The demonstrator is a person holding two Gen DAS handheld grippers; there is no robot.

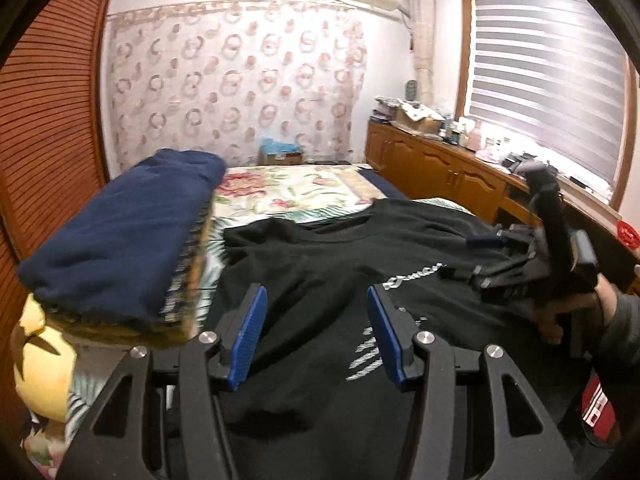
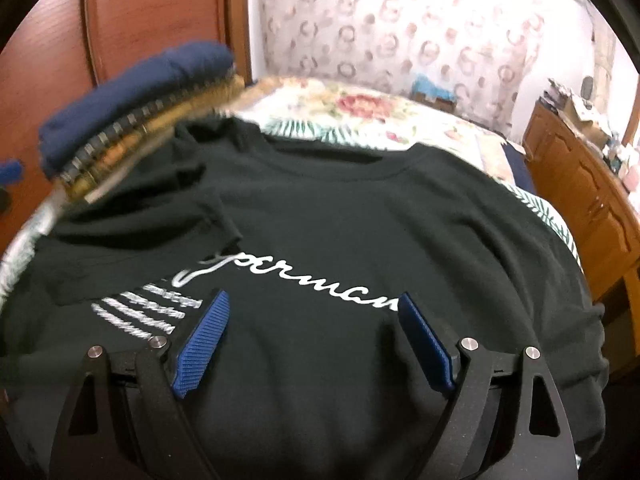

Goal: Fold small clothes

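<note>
The black T-shirt [image 2: 340,216] lies on the bed [image 1: 304,188], chest print up and neckline toward the far end, with its left sleeve side already turned in over the body so that a fold edge crosses the start of the white lettering. The rest of the garment appears unfolded: the right side is spread flat toward the bed edge, and the hem portion nearest the cameras shows no crosswise fold. A stack of folded clothes [image 1: 120,240], topped by a navy item, sits at the left of the bed just beside the shirt's shoulder, which suggests that earlier garments are finished and this shirt is the one in progress. Judged from this layout, the remaining work is the right-side fold, the lengthwise fold, and transfer to the stack. The left hand-held gripper [image 1: 316,332] is held above the lower left portion of the shirt, angled downward, its blue pads partly spread with nothing between them. The right hand-held gripper [image 2: 312,336] hovers over the centre of the chest print, also angled downward, jaws spread wide and empty. In the left wrist view it appears at the right edge of the shirt, carried by a hand [image 1: 560,316] in a dark sleeve.
</note>
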